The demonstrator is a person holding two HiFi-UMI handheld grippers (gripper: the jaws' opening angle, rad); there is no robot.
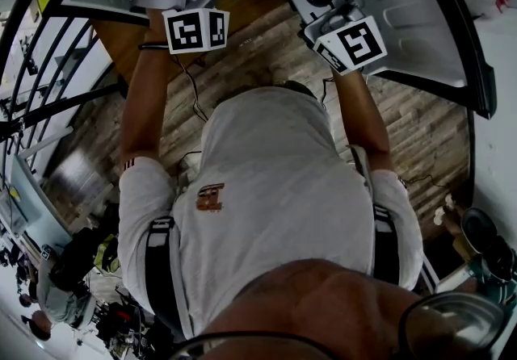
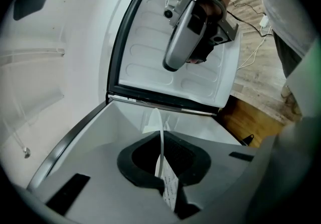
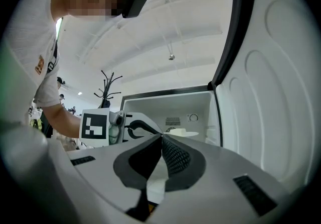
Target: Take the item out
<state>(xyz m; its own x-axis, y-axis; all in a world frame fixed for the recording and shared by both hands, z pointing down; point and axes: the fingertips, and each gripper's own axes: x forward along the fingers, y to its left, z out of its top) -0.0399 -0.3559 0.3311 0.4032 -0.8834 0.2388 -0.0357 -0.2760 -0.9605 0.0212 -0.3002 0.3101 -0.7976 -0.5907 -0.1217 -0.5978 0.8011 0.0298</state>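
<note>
While the left claw [image 2: 163,140] pinches a white item [image 2: 154,119], the right claw [image 3: 161,137], pressed together, sits beside the fridge door [image 3: 273,92].

Head view dim, underexposed: wood floor [image 1: 242,35] murky, shirt [image 1: 275,189] grey. Both gripper views brighter. Fridge door [image 2: 150,62] pale, low contrast; ceiling [image 3: 165,27] evenly bright, no hard shadows. All 3 views fisheye: straight edges bowed, black vignette at corners. Nearest foreground soft, out of focus.
</note>
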